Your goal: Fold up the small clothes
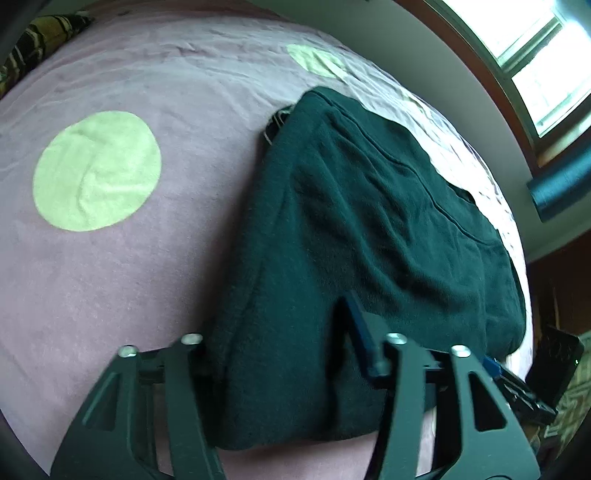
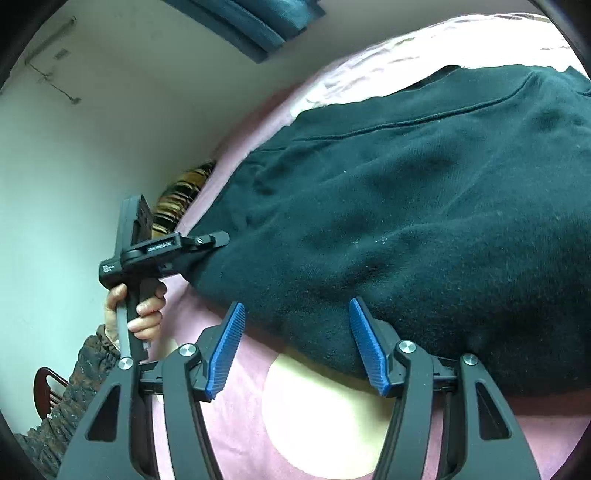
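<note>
A dark green garment (image 1: pixel 369 203) lies folded over on the pink bed cover (image 1: pixel 110 277); it fills the right wrist view too (image 2: pixel 424 221). My left gripper (image 1: pixel 288 306) is shut on a thick fold at the garment's near edge. Only its right blue finger (image 1: pixel 360 332) shows; cloth hides the other. From the right wrist, the left gripper (image 2: pixel 214 240) bites the garment's left corner, and a hand (image 2: pixel 144 310) holds its handle. My right gripper (image 2: pixel 297 306) stands open at the near hem, its blue pads (image 2: pixel 227 343) either side of the cloth edge without pressing it.
The bed cover carries big pale green dots (image 1: pixel 96 170), one under the right gripper (image 2: pixel 325 417). A brown striped cloth (image 2: pixel 177 195) lies at the bed's far end by the white wall (image 2: pixel 92 147). A window (image 1: pixel 535 55) and a teal curtain (image 2: pixel 258 22) border the bed.
</note>
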